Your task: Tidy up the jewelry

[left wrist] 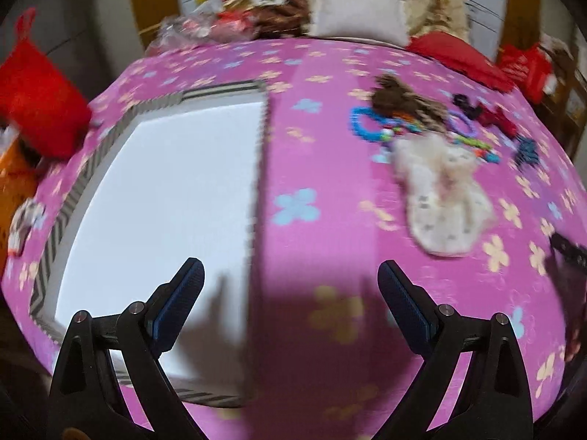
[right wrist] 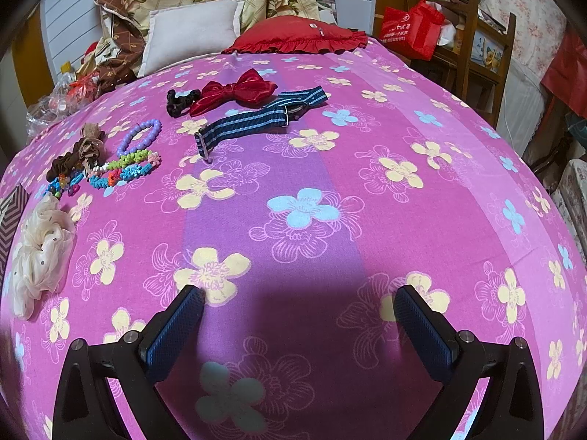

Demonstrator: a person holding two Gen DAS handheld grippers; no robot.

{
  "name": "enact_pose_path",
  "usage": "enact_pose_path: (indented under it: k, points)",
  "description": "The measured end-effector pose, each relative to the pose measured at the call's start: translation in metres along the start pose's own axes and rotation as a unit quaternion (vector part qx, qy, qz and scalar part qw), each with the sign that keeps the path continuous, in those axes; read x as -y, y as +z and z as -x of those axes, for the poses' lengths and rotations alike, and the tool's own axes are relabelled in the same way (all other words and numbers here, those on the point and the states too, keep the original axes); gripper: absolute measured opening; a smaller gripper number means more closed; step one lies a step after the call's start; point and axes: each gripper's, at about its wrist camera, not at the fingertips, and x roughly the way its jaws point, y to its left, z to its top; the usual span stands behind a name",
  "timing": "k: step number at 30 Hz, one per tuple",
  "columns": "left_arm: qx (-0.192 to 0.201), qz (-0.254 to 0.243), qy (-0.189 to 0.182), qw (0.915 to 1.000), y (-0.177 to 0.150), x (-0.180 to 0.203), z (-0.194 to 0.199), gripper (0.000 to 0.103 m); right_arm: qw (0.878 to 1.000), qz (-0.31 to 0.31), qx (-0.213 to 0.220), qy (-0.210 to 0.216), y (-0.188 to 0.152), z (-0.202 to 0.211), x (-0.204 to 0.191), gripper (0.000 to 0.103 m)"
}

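Surface: pink flowered bedspread fills both views.
Left gripper: released, jaws wide, nothing between the pads; it hangs over the right edge of the box and the bare spread. View is motion-blurred.
Box: shallow, white inside, zigzag-striped rim; from the left gripper it runs from 9 to 12 o'clock, its right wall just above the left finger. Contents: none visible on the white floor.
Right gripper: released, jaws wide, nothing between the pads, only bedspread below it.
Cream scrunchie: at 9 o'clock of the right gripper, near the left frame edge; in the left view at 2 o'clock, well apart from the fingers.
Bead bracelets: small heap of blue, green, purple and white strands at 10 o'clock of the right gripper, just beyond the scrunchie.
Brown scrunchie: touching the bracelet heap on its left side.
Striped strap: navy with light-blue lines, lying flat at 12 o'clock, well apart from the right gripper.
Red bow: just beyond the strap, touching a black scrunchie on its left.
Head end: white pillow and red cushion at 12 o'clock.
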Motion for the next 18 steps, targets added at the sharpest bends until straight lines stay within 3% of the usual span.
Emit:
enact_pose_path:
  k: [8,16,18]
  points:
    - [0.009,0.030,0.043,0.9986,0.001,-0.036,0.009,0.096,1.000,0.000,0.000,0.000,0.000,0.000,0.001,0.103]
    - [0.038,0.048,0.133,0.9893,0.000,-0.072,0.031,0.096,1.000,-0.002,0.000,-0.001,-0.001,0.002,0.004,0.103]
    - [0.027,0.061,0.119,0.9907,-0.004,-0.082,0.035,0.096,1.000,-0.002,0.000,-0.002,-0.001,0.002,0.003,0.103]
